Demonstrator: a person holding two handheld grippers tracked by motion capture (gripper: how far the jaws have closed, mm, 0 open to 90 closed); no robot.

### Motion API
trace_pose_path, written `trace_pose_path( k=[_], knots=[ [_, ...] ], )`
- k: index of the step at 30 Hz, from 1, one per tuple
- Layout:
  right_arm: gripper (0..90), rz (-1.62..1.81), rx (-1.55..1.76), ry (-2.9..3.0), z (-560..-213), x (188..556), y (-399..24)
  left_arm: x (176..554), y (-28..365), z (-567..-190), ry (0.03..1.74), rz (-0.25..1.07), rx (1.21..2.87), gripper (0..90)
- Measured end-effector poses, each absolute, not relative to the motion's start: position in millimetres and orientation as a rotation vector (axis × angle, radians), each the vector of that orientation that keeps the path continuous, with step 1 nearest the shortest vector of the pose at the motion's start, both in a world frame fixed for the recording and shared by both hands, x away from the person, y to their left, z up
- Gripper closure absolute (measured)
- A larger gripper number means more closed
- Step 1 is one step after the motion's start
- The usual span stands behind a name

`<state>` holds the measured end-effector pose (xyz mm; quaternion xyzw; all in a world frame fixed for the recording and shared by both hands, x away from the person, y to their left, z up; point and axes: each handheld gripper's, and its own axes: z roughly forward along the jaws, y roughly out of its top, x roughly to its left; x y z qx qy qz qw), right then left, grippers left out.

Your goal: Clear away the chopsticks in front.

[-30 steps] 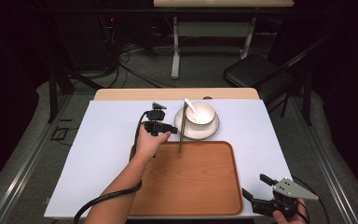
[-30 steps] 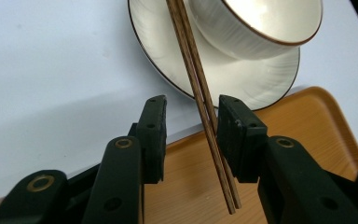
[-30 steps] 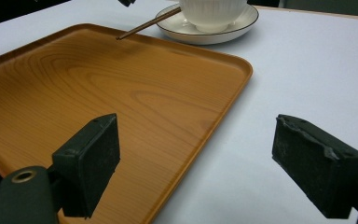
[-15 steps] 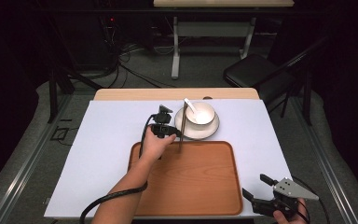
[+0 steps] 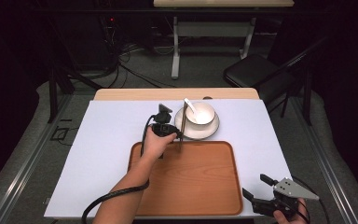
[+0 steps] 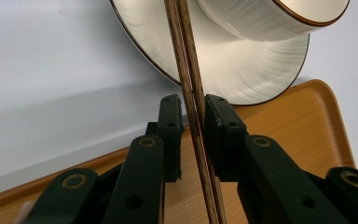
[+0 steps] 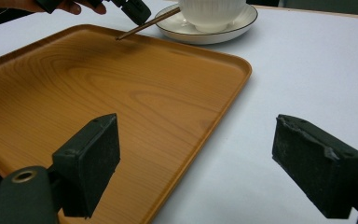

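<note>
The right tool (image 5: 261, 192) is seen nearest, at about 5 o'clock on the worktop (image 5: 107, 140), held in a hand at the near right corner. Its jaws are spread wide and nothing is held between them; in the right gripper view (image 7: 196, 158) they straddle the near right edge of the wooden tray (image 7: 121, 93) and the white cover beside it.

The wooden tray (image 5: 200, 186) is laid at the near centre of the worktop, at about 6 o'clock, and its surface is bare.

Further in, the left tool (image 5: 177, 135) is held over the tray's far left edge, at about 11 o'clock from the tray's centre. In the left gripper view (image 6: 193, 137) a pair of dark wooden chopsticks (image 6: 191, 93) is seen running between the pads. The jaws have just been closing on the pair; one pad appears to touch the sticks, while a narrow gap is seen at the other, so a firm grip cannot be confirmed. In the right gripper view the chopsticks (image 7: 142, 25) are seen tilted, with their tips low over the tray and their upper ends toward the saucer.

Farthest, at 12 o'clock beyond the tray, a white saucer (image 5: 209, 133) with a dark rim is noted. A white bowl (image 5: 200, 114) is set on it, and a white spoon (image 5: 189, 105) is rested in the bowl.
</note>
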<state>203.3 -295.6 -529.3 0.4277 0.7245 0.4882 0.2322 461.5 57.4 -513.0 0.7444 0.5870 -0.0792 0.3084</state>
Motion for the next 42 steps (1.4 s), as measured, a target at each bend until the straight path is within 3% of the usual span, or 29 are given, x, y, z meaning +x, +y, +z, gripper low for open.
trace_pose_path(
  k=[29, 42],
  knots=[
    [14.7, 1.346, 1.171, 1.986, -529.3, 203.0, -296.5, 473.2, 56.6, -519.3, 1.721, -0.411, 1.905, 81.6],
    [14.7, 1.347, 1.173, 1.984, -529.2, 202.9, -296.9, 473.7, 60.8, -518.2, 1.733, -0.409, 1.881, 85.7]
  ],
)
